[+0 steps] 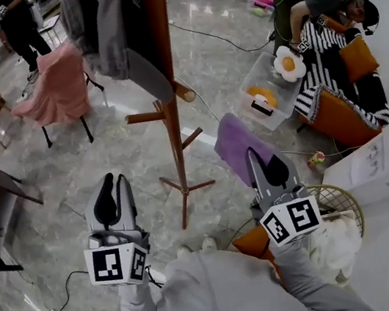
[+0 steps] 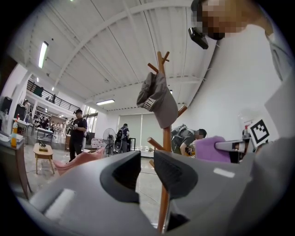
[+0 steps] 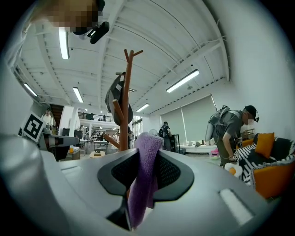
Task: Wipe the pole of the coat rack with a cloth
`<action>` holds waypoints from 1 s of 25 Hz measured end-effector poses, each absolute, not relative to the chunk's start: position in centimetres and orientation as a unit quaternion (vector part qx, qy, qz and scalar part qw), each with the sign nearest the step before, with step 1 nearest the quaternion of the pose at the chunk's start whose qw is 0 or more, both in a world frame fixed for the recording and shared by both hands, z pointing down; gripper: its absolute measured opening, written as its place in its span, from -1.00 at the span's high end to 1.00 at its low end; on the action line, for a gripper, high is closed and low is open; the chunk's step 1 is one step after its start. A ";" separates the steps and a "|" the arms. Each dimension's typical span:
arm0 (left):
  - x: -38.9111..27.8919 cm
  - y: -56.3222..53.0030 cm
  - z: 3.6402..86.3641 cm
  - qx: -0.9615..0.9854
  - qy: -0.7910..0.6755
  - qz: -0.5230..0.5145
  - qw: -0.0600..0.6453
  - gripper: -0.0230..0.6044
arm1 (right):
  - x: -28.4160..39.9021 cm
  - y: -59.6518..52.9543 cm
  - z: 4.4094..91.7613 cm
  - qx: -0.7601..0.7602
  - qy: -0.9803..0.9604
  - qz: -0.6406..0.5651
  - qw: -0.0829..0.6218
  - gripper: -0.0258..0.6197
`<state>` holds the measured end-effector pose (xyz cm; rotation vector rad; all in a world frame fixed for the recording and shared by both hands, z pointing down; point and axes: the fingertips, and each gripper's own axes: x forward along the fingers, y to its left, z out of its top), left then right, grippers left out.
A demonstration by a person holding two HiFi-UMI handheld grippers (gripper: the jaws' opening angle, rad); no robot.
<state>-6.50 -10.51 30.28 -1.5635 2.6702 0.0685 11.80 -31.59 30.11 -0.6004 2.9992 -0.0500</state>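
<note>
The place is a large hall staged as a living room. A high beamed ceiling (image 2: 115, 55) carries strip lights (image 2: 44, 53) over a glossy stone floor (image 1: 124, 178). An orange sofa (image 1: 338, 125) stands at the right, a pink-draped chair (image 1: 55, 86) far left.

Both grey-sleeved forearms reach forward side by side, jaws pointing away from the body. The left gripper (image 1: 116, 181) holds level, its jaws a narrow gap apart with nothing between them. The right gripper (image 1: 265, 165) has its jaws clamped on a purple cloth (image 3: 145, 170).
</note>
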 end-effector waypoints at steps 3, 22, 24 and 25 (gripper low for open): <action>-6.5 -10.9 29.8 -0.509 0.860 0.026 0.031 0.64 | 10.9 -31.4 29.8 -0.192 0.980 -0.018 0.051 0.67; -7.1 -11.3 29.0 -0.522 0.851 0.029 0.042 0.64 | 9.5 -30.5 29.0 -0.195 0.979 -0.006 0.060 0.67; -6.9 -11.4 29.1 -0.523 0.851 0.030 0.041 0.64 | 9.7 -30.5 29.2 -0.196 0.979 -0.007 0.059 0.67; -6.9 -11.4 29.2 -0.524 0.850 0.030 0.041 0.64 | 9.8 -30.5 29.3 -0.197 0.979 -0.007 0.059 0.67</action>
